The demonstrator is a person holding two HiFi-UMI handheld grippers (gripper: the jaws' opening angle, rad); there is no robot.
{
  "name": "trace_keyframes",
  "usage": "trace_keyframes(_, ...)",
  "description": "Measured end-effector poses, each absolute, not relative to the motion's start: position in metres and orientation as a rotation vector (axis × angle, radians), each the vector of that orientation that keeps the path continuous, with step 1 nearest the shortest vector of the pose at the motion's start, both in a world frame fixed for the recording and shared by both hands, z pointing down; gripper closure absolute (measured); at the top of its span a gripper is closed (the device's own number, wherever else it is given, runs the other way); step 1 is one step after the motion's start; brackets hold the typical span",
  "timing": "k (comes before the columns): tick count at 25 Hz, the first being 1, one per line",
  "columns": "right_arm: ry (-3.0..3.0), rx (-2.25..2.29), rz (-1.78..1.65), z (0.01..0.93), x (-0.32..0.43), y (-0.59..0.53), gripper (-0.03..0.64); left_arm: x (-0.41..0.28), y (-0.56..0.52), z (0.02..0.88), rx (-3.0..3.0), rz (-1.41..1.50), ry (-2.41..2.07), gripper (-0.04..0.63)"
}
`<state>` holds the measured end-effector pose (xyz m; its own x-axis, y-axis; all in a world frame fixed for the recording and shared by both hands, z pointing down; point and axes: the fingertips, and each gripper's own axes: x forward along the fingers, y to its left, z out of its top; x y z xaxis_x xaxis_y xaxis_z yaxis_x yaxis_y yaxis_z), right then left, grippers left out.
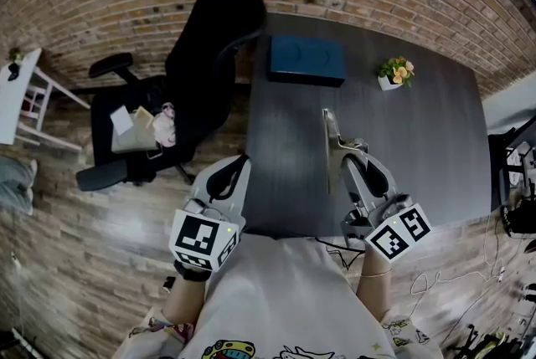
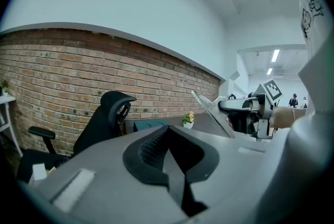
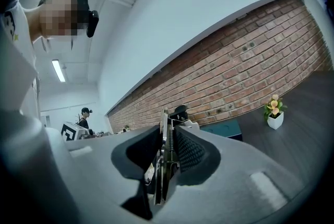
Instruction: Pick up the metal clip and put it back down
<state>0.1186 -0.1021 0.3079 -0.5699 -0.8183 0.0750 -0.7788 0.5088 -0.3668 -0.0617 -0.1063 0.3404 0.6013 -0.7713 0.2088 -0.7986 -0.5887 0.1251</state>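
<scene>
Right gripper (image 1: 353,155), seemingly level, clamps metal clip (image 1: 329,134)

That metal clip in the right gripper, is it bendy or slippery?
Probably stiff: the clip juts straight out past the right gripper without sagging. Likely a bit slippery, since its bare metal looks smooth. Being long and thin, it may swivel in the grip if bumped.

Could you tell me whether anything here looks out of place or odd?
Nothing stands out. The metal clip is simply held in the right gripper's jaws over the table; the blue box and flower pot sit tidily.
</scene>
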Motion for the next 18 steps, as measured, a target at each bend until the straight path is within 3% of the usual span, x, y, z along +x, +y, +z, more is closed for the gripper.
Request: trace_keyframes(18,2.676,-1.385,-0.822,0.366,0.106,-0.117,0.529,-0.06,-0.098,0.365,2.549,0.292,-1.292,0.586)
